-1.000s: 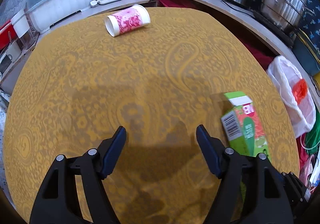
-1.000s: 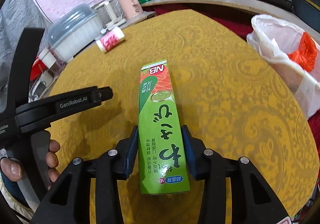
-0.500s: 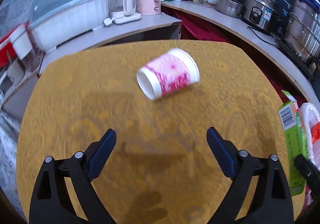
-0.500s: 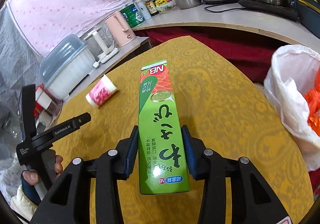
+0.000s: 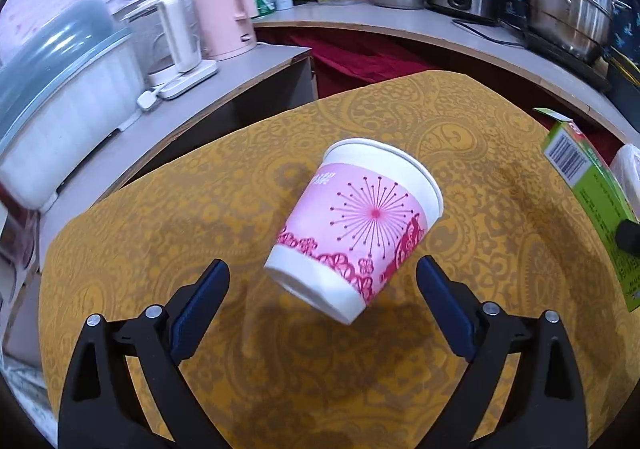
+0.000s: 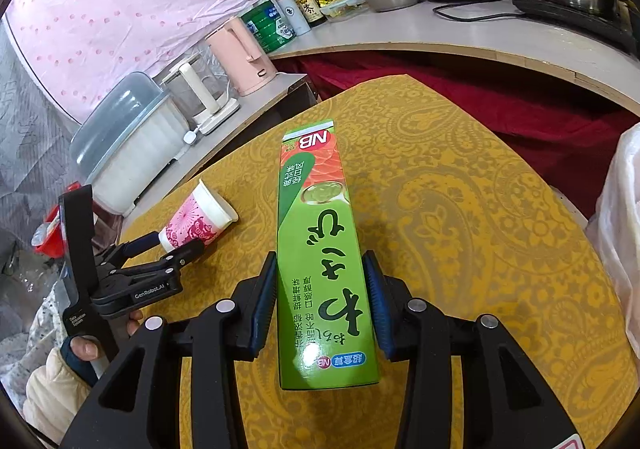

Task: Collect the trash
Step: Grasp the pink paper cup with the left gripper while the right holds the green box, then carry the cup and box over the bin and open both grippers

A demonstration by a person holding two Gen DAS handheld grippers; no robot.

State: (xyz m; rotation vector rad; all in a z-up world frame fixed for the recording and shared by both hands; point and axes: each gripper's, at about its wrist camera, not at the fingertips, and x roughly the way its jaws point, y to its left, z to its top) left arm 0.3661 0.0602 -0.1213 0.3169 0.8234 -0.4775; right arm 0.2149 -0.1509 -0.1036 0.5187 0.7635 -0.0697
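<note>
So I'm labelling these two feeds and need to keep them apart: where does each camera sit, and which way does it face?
Left wrist: on the left gripper, looking down along its open fingers at the tipped cup on the table; only the fingers show.
Right wrist: on the right gripper, looking down along fingers shut on the green box; the left gripper and a hand show at left.
Shared: cup, box, table, pink kettle.
</note>
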